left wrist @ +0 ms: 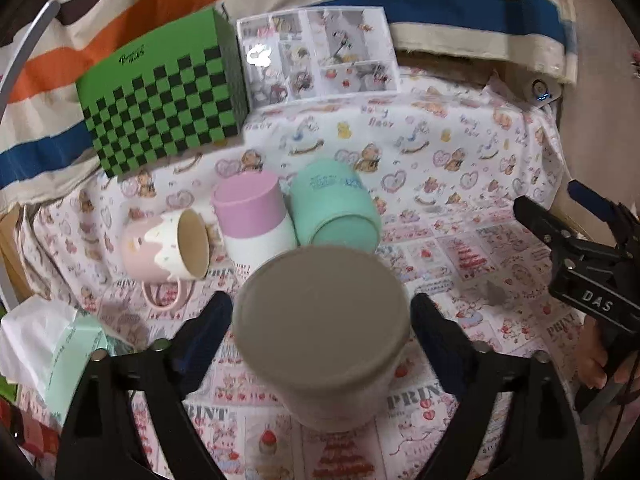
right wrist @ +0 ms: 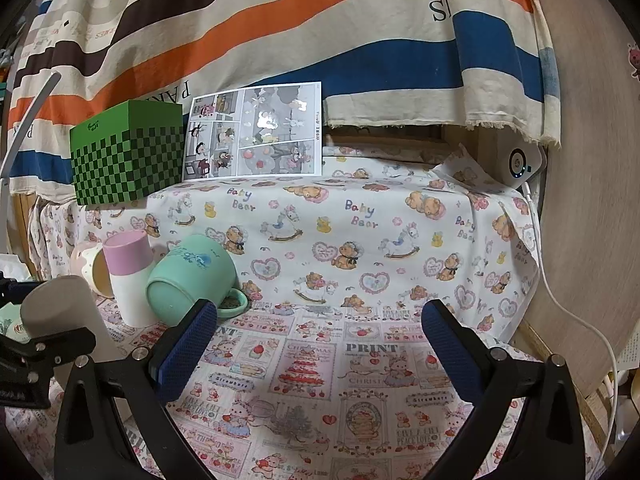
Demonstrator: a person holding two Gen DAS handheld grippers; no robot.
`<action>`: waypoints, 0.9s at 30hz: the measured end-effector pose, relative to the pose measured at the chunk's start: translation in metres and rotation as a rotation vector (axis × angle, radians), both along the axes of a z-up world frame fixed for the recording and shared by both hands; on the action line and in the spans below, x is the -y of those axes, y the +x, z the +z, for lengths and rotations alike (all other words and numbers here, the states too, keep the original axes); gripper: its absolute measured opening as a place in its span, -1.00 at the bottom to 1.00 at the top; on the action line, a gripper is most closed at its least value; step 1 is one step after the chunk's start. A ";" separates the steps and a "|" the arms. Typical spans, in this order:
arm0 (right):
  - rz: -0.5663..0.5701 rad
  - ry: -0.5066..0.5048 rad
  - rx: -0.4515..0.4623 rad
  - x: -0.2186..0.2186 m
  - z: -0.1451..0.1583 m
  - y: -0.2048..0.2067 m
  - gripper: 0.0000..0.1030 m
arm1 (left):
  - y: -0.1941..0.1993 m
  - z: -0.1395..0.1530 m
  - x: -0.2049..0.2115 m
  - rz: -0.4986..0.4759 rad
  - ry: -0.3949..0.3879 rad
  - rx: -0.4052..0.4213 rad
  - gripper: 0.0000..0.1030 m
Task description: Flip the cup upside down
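A white cup [left wrist: 322, 336] stands upside down on the printed cloth, its flat grey base facing up, between the fingers of my left gripper [left wrist: 322, 320]. The jaws stand wide and do not touch it. The same cup [right wrist: 60, 312] shows at the left in the right wrist view. Behind it stand an upside-down pink and white cup [left wrist: 254, 220], a mint mug [left wrist: 336, 212] tilted with its base towards me, and a pink drip-pattern mug [left wrist: 168, 248] on its side. My right gripper [right wrist: 320, 336] is open and empty over the cloth; it shows at the right in the left wrist view [left wrist: 580, 248].
A green checkered box [left wrist: 160, 108] and a comic sheet [left wrist: 316, 52] stand on the raised ledge at the back. A striped cloth [right wrist: 280, 32] hangs behind. A tissue pack [left wrist: 52, 352] lies at the left. A white device [right wrist: 522, 164] and its cable [right wrist: 576, 316] are at the right.
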State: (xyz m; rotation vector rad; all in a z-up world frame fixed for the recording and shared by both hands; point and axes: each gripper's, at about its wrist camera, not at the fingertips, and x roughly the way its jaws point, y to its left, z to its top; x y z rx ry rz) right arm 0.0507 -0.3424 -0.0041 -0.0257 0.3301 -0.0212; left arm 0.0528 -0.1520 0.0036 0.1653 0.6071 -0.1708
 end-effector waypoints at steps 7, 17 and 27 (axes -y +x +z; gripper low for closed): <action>0.004 -0.001 -0.006 0.000 0.000 0.000 1.00 | -0.031 0.018 -0.013 0.022 0.034 0.133 0.99; 0.004 -0.004 -0.003 -0.001 0.001 -0.001 1.00 | -0.064 0.037 -0.071 0.088 -0.029 0.328 0.99; 0.004 -0.007 0.005 -0.001 0.002 -0.002 1.00 | -0.062 0.016 -0.138 0.173 -0.101 0.351 0.99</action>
